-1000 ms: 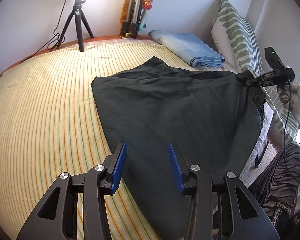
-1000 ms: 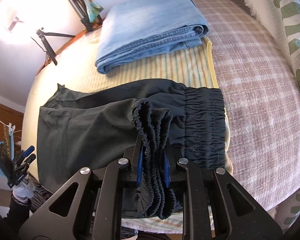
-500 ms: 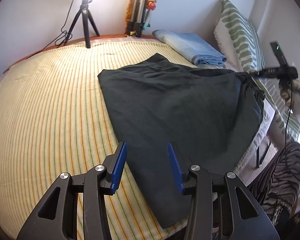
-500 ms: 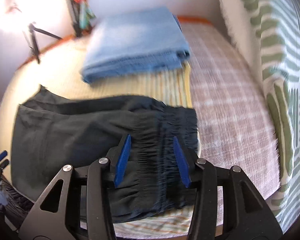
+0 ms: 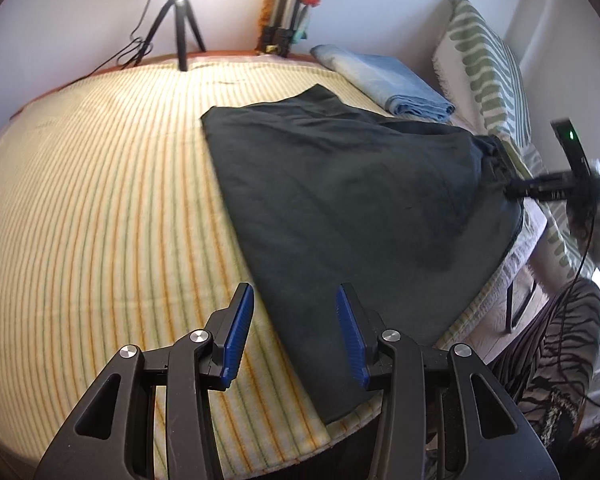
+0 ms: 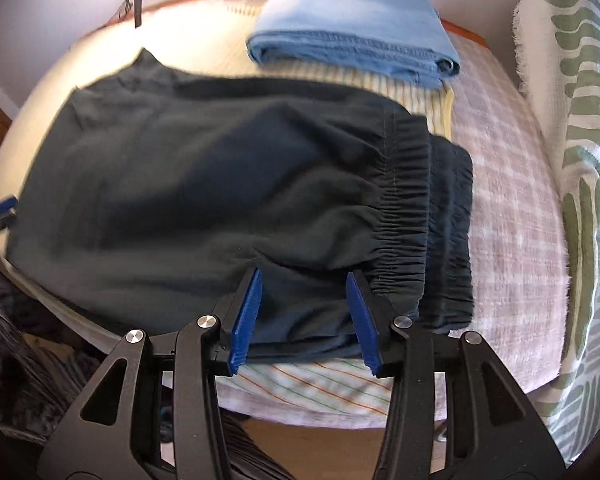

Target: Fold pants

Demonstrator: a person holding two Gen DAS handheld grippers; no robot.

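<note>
The dark pants point(image 5: 352, 200) lie flat on the striped bed cover point(image 5: 100, 220), folded lengthwise, legs running toward the bed's near edge. In the right wrist view the pants point(image 6: 220, 184) show their elastic waistband point(image 6: 408, 216) at the right. My left gripper point(image 5: 294, 320) is open and empty, hovering over the leg end of the pants. My right gripper point(image 6: 302, 308) is open and empty, just above the pants beside the waistband. It also shows in the left wrist view point(image 5: 556, 190) at the waistband end.
Folded blue jeans point(image 6: 352, 32) lie at the back of the bed. A green-patterned pillow point(image 6: 580, 160) stands at the right. A tripod point(image 5: 180, 20) with a lamp stands behind the bed. The bed's front edge point(image 6: 300, 396) is close under my right gripper.
My right gripper let go of the bunched waistband and opened; the waistband now lies flat. Both grippers pulled back a little from the pants.
</note>
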